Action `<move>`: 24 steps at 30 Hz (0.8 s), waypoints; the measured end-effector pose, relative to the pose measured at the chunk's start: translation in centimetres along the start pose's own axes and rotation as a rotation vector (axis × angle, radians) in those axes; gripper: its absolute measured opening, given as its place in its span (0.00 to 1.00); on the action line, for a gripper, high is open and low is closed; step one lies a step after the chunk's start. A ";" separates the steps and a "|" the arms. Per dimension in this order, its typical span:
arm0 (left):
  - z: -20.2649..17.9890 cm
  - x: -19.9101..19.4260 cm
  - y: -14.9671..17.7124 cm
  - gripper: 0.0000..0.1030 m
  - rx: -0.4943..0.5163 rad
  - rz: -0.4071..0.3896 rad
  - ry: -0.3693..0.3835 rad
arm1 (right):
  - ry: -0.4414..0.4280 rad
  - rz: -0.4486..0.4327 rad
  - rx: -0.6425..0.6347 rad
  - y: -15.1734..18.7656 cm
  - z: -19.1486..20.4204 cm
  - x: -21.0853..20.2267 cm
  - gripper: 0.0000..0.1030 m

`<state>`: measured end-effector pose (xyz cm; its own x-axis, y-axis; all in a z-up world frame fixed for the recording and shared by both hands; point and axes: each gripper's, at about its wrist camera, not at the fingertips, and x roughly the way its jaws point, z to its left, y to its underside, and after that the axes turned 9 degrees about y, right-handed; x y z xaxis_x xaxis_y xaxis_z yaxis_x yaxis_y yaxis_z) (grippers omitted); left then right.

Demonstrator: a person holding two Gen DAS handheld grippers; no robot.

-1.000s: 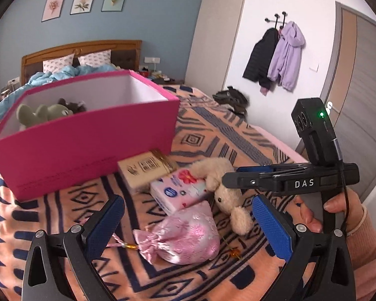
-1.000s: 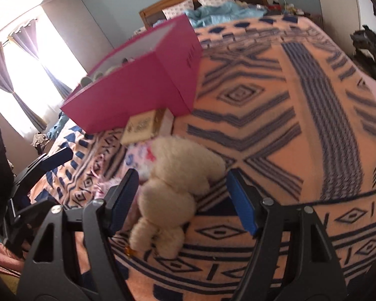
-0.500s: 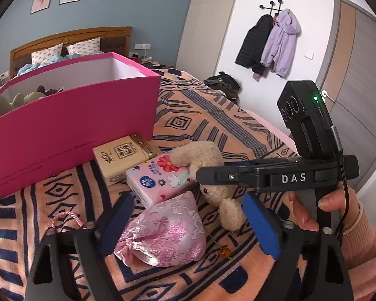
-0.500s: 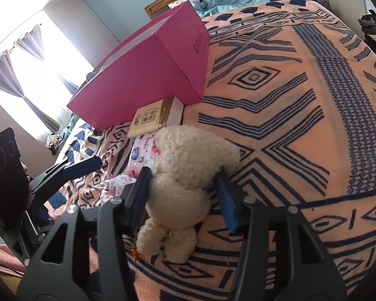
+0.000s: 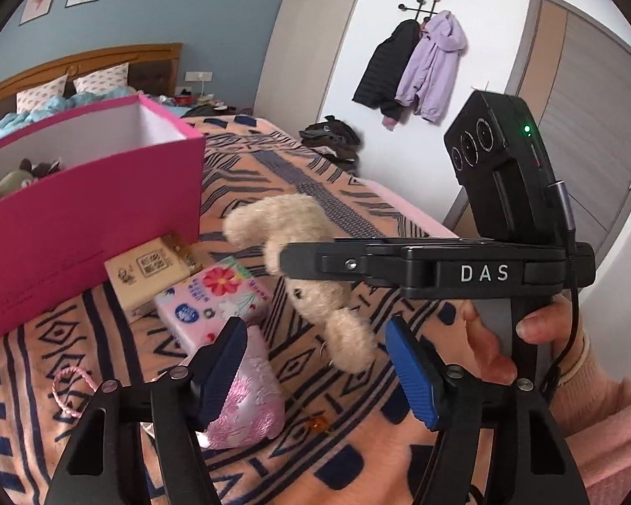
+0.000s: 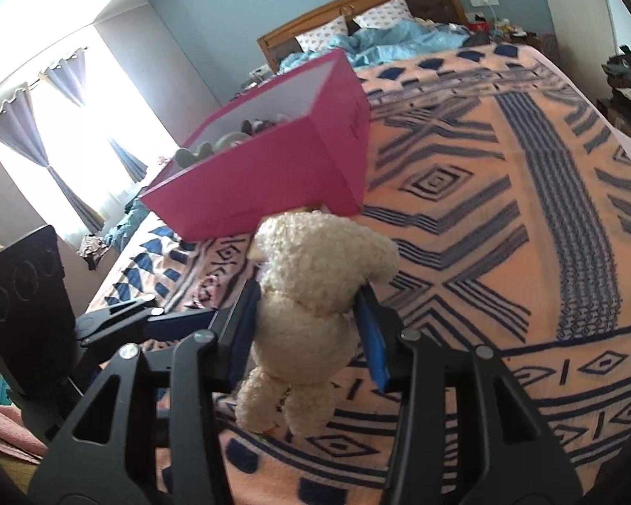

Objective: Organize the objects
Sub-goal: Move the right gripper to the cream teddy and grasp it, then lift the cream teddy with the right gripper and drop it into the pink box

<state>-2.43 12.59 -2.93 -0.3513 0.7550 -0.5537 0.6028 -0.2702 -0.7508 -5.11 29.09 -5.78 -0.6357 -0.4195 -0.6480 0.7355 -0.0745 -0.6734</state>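
Cream plush bear (image 6: 315, 290) sits pinched in the right gripper (image 6: 311, 328), mid-frame. Left gripper (image 5: 315, 362) – jaws just narrowing, apart – brushes a pink pouch (image 5: 248, 404).

The plush bear (image 6: 311, 294) is nubbly cream fleece; the pouch (image 5: 248, 404) is shiny pink embroidered satin; the pink box (image 5: 84, 227) looks like matt card; the bed (image 6: 505, 252) wears a soft woven blanket.
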 end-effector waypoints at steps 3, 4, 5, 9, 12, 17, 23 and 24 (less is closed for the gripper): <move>0.1 0.1 -0.3 0.56 -0.014 0.012 0.009 | -0.018 -0.017 -0.017 -0.5 1.1 -0.2 0.46; 0.3 0.1 -0.3 0.54 -0.022 0.017 0.003 | -0.020 -0.021 -0.019 -0.6 1.3 -0.2 0.46; 0.4 0.1 -0.3 0.51 -0.028 0.020 -0.001 | -0.021 -0.026 -0.025 -0.7 1.6 -0.2 0.46; 0.9 -0.4 -0.2 0.40 -0.058 0.012 0.013 | -0.040 -0.037 -0.042 -1.2 2.6 -0.2 0.46; 1.1 -1.2 -0.4 0.32 -0.062 -0.010 0.002 | -0.051 -0.043 -0.062 -1.6 3.4 -0.2 0.46; 1.1 -2.2 -1.1 0.28 -0.051 -0.039 -0.009 | -0.068 -0.067 -0.087 -2.6 4.5 -0.6 0.46; 1.9 -2.9 -2.1 0.28 -0.063 -0.057 -0.031 | -0.095 -0.082 -0.118 -4.3 5.8 -0.6 0.46; 2.0 -3.0 -2.3 0.28 -0.062 -0.058 -0.039 | -0.098 -0.087 -0.127 -4.7 6.1 -0.6 0.46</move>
<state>-4.22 9.75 -0.25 -0.4142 0.7440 -0.5243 0.6234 -0.1879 -0.7590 -6.80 24.21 -0.05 -0.6654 -0.5034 -0.5512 0.6389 -0.0021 -0.7693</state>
